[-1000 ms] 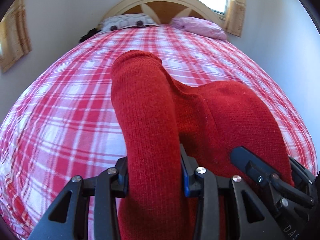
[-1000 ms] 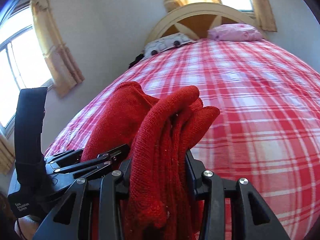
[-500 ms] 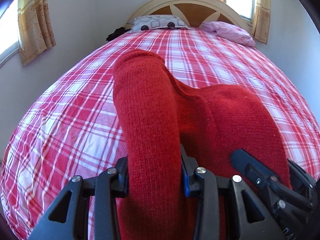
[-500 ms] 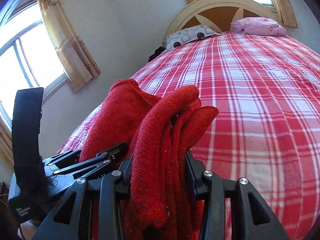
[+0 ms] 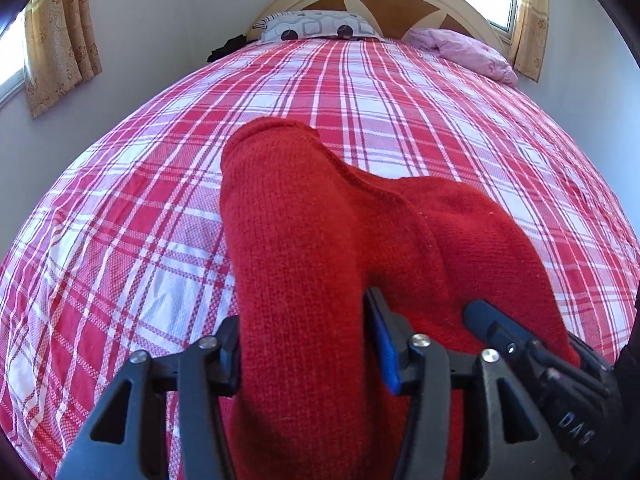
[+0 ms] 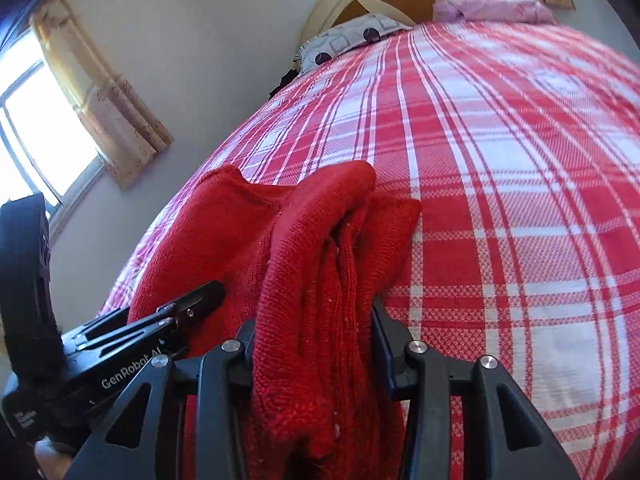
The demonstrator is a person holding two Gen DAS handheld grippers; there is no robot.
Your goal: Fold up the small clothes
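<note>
The red knit garment (image 5: pixel 304 264) is lying between the left gripper (image 5: pixel 304 344), whose jaws are opening, extending toward 12 o'clock. The right gripper (image 6: pixel 312 332) is clamping bunched folds.

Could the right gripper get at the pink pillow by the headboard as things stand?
Probably not. The right gripper has its jaws full of the bunched red knit garment, and the pink pillow lies at the far end of the plaid bedspread. Nothing blocks the path.
</note>
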